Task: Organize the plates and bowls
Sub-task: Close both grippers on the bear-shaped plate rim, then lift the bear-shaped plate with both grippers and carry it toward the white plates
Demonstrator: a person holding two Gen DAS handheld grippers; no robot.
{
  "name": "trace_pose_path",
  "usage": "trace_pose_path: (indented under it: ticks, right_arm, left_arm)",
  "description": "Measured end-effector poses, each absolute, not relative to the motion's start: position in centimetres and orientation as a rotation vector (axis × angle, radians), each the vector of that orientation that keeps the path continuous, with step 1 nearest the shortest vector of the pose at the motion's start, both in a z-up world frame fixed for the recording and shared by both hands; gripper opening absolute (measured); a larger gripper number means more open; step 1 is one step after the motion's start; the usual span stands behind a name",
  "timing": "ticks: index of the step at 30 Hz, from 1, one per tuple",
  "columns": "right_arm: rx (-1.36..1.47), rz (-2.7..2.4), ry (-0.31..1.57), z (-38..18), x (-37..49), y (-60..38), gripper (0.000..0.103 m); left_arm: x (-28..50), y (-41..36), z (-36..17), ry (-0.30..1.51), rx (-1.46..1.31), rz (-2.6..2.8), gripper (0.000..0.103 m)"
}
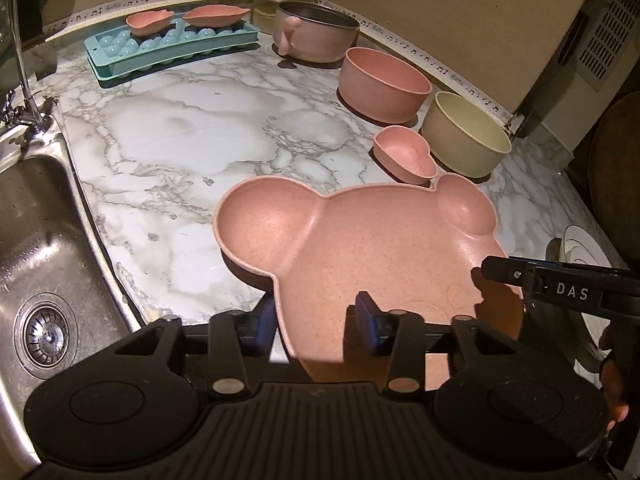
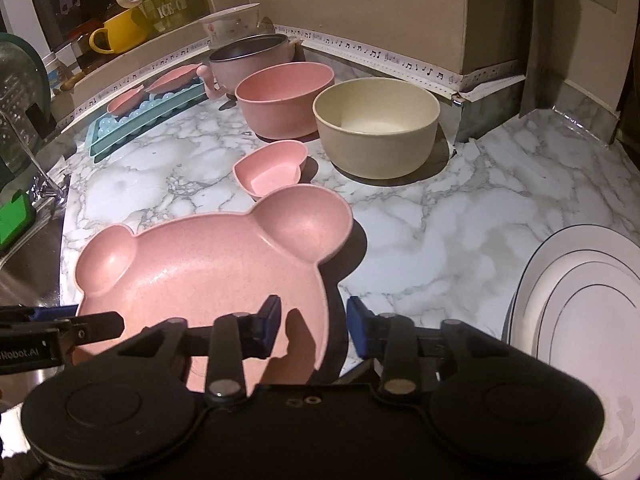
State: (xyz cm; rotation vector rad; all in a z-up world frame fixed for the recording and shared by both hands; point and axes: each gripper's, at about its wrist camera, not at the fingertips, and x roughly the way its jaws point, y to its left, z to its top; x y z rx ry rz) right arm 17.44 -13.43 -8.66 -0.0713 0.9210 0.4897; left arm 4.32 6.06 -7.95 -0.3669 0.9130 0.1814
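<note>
Currently the pink bear-shaped plate (image 1: pixel 360 248) lies at the counter's (image 1: pixel 180 128) front edge, beside the sink (image 1: pixel 48 220). Left gripper (image 1: pixel 316 316) straddles the plate's left rim, one pad outside and one inside; right gripper (image 2: pixel 312 320) straddles the right rim likewise. Whether the pads press the rim, cannot tell. A heart-shaped pink dish (image 2: pixel 272 170) touches one ear. Pink bowl (image 2: pixel 284 98) and beige bowl (image 2: pixel 376 126) stand near the back edge.

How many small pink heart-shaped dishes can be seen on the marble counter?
3. One small pink heart-shaped dish sits by the bear-shaped pink plate; two rest on the teal ice tray. Others may be hidden.
</note>
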Motion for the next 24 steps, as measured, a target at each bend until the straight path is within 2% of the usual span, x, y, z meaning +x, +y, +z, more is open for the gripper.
trace_pose_path:
  ticks: [5,9,11,24]
  right_arm:
    - [-0.074,0.495,0.921,-8.7,17.6,-13.4,0.022]
    - [-0.084,0.475,0.92,-8.8,17.7,-13.6,0.008]
    - [-0.085,0.479,0.922,-8.8,17.7,-13.7,0.007]
    - [-0.1,0.478,0.866,-6.1,16.2,-16.3,0.006]
  left_arm:
    - [4.4,6.6,-8.1,0.915,-0.391,0.199,0.029]
    - [4.3,6.8,-8.2,0.917,-0.392,0.212,0.022]
    - [4.3,6.8,-8.2,0.921,-0.395,0.214,0.019]
    - [4.4,4.6,-5.7,0.889,-0.355,0.159,0.019]
